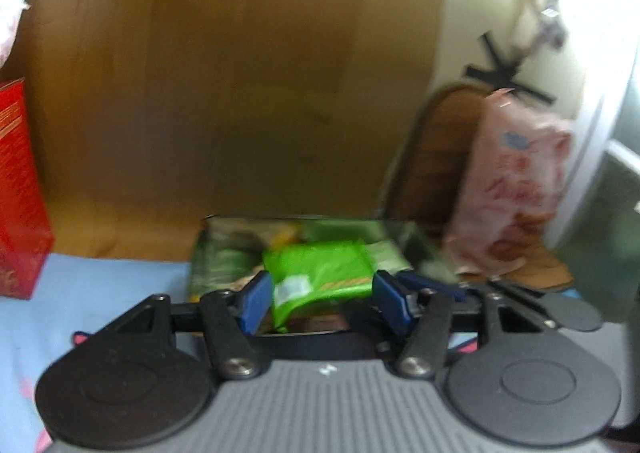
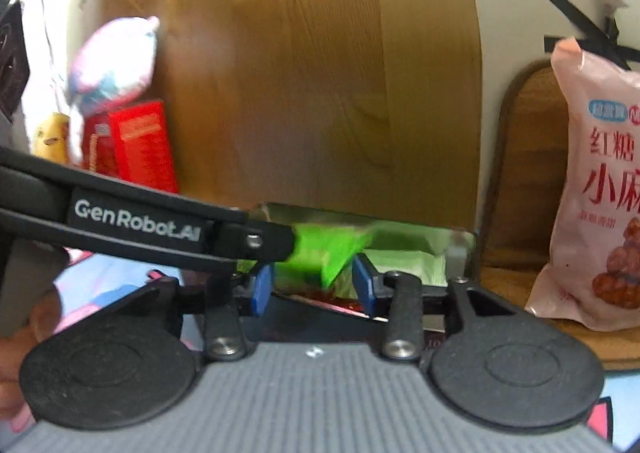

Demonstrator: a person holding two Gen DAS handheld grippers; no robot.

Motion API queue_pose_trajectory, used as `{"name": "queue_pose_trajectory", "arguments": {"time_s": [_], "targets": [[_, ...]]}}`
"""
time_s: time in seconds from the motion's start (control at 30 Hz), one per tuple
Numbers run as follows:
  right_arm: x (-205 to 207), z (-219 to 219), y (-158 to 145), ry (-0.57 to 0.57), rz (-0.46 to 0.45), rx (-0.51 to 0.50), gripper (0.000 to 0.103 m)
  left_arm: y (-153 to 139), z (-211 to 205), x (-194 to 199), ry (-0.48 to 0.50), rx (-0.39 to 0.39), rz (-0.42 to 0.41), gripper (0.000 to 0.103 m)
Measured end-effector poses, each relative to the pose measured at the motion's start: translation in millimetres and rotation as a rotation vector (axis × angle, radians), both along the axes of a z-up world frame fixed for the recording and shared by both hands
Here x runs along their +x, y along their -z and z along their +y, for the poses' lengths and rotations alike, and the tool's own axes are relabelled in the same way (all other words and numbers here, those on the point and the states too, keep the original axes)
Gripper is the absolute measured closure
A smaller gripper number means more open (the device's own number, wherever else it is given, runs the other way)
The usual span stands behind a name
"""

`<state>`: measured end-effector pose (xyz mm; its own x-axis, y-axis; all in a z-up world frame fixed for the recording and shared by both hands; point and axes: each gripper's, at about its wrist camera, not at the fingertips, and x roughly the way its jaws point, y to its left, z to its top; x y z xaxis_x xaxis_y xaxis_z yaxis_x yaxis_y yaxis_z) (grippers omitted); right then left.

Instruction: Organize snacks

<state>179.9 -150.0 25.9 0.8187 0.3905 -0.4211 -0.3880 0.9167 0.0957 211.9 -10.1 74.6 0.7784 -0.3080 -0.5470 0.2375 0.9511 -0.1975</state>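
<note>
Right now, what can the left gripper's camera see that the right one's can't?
Only the left camera shows the left gripper with the green packet between its blue fingers. Only the right camera shows the yellow toy, the left gripper's black arm with white lettering, and the right gripper. Both show the green packet over the shiny box, the red box, the pink snack bag and the wooden board.
</note>
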Motion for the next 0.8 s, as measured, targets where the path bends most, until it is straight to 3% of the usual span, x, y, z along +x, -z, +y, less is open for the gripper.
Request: {"name": "queue_pose_trajectory", "arguments": {"time_s": [0.13,0.17,0.3,0.4,0.47,0.53,0.6,0.67,0.73,0.8], "targets": [[-32,-22,0,0.026,-0.020,0.086,0.053,3,28,-24,0.001,-0.044,-0.004,0.047],[-40,-26,-1,0.030,-0.009,0.098,0.048,7,37,-31,-0.003,-0.055,0.008,0.047],[-71,-40,14,-0.039,0.152,0.186,0.047,35,69,-66,-0.001,-0.100,0.125,0.047],[-85,-33,35,-0.096,0.291,0.239,0.047,57,86,-89,0.014,-0.137,0.204,0.037],[-94,-19,43,-0.124,0.330,0.213,0.044,67,91,-100,0.024,-0.171,0.232,0.033],[-105,-2,40,-0.134,0.287,0.145,0.034,76,92,-107,0.035,-0.199,0.259,0.032],[-114,20,38,-0.182,0.268,0.076,0.034,77,88,-117,0.035,-0.183,0.229,0.035],[-127,36,38,-0.209,0.231,0.008,0.037,78,79,-123,0.053,-0.190,0.228,0.045],[-142,48,35,-0.219,0.187,-0.064,0.041,79,69,-131,0.054,-0.177,0.218,0.045],[-149,47,31,-0.221,0.185,-0.056,0.045,79,60,-139,0.061,-0.154,0.202,0.046]]}}
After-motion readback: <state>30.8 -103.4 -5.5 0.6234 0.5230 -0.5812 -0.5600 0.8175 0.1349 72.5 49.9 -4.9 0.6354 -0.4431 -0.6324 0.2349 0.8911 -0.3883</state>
